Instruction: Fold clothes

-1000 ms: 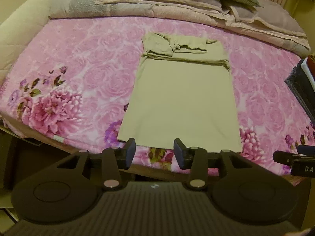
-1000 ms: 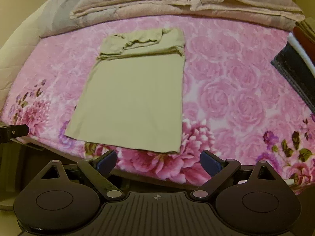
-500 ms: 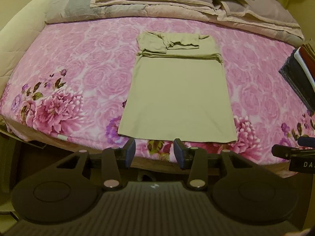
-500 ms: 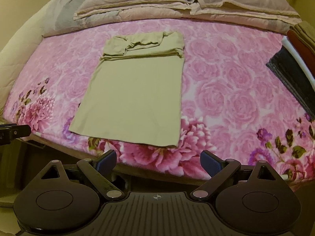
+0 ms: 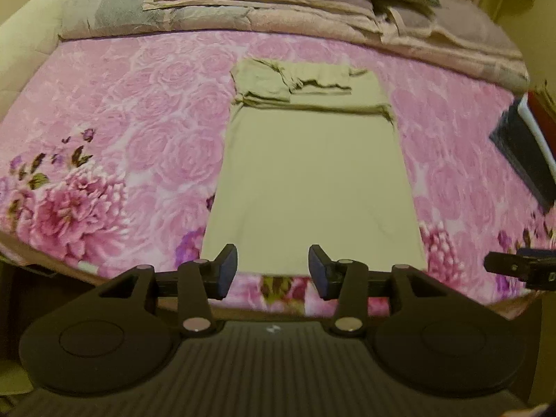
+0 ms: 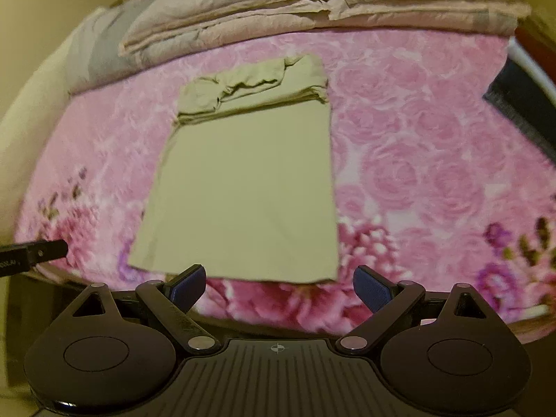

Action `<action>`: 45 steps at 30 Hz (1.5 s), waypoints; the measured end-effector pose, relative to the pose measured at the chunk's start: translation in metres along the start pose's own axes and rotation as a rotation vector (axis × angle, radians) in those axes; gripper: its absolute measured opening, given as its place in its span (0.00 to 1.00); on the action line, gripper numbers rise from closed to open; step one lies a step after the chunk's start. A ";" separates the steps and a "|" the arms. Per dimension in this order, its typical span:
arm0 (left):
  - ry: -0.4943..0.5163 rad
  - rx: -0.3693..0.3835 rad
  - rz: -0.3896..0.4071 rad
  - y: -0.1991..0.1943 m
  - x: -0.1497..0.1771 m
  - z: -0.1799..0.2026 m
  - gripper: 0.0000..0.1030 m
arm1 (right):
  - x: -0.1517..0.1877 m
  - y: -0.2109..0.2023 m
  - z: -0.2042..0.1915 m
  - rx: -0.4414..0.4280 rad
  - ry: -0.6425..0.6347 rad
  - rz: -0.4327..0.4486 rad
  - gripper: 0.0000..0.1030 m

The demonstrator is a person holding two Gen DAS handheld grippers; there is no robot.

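An olive-green garment (image 5: 312,180) lies flat on the bed (image 5: 146,111), on a pink flowered blanket. It forms a long narrow rectangle with straight side edges. At the far end the sleeves and top part are gathered and folded over into a thicker, slightly rumpled band (image 6: 250,87). The near hem (image 6: 239,274) sits close to the near edge of the bed.

By the look of it, the lengthwise folds are in place: the sides are tucked in and the sleeves are laid across the top. What is left, as I judge it, is to fold the long strip across its length, once or twice, into a compact packet. The rumpled band at the far end may also want smoothing.

The left gripper (image 5: 272,271) hangs just before the near hem, its jaws apart with nothing between them. The right gripper (image 6: 279,288) hangs near the same hem with its jaws spread wider, also holding nothing. Neither touches the cloth.

A stack of folded bedding (image 5: 278,7) lies along the far side of the bed, and a pile of dark folded things (image 5: 524,146) sits at the right.
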State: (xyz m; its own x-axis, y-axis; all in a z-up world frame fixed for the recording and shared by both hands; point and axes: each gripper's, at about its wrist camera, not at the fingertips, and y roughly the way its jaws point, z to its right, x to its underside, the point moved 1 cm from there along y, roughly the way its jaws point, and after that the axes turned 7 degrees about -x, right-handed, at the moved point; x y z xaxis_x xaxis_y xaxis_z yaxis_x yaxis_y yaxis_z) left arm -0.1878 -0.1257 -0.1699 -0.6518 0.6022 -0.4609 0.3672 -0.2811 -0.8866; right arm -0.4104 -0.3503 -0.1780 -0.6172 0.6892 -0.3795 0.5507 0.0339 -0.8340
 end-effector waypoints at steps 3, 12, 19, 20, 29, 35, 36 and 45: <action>-0.059 0.079 0.010 0.031 0.003 -0.034 0.41 | -0.003 0.020 0.024 -0.047 0.081 0.008 0.91; -0.228 0.252 -0.124 0.179 0.034 -0.124 0.35 | 0.000 0.113 0.117 -0.169 0.325 0.026 0.91; -0.253 0.423 -0.090 0.257 0.027 -0.156 0.33 | 0.000 0.152 0.161 -0.286 0.352 0.086 0.77; -0.263 0.456 -0.079 0.263 0.025 -0.161 0.33 | -0.001 0.156 0.167 -0.303 0.354 0.096 0.77; -0.357 0.722 -0.068 0.289 0.039 -0.180 0.31 | 0.020 0.163 0.186 -0.472 0.363 0.111 0.75; -0.453 0.831 -0.111 0.290 0.074 -0.191 0.28 | 0.052 0.158 0.192 -0.557 0.436 0.078 0.56; -0.458 0.842 -0.114 0.290 0.077 -0.190 0.28 | 0.050 0.162 0.193 -0.571 0.445 0.080 0.56; -0.514 0.891 -0.184 0.313 0.064 -0.178 0.11 | 0.028 0.196 0.197 -0.631 0.470 0.045 0.16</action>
State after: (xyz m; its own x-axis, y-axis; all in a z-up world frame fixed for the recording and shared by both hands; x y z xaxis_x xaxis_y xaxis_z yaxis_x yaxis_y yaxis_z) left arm 0.0037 -0.0419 -0.4700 -0.9284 0.3601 -0.0910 -0.2527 -0.7920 -0.5558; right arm -0.4309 -0.4670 -0.4309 -0.3623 0.9285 -0.0811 0.8713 0.3065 -0.3833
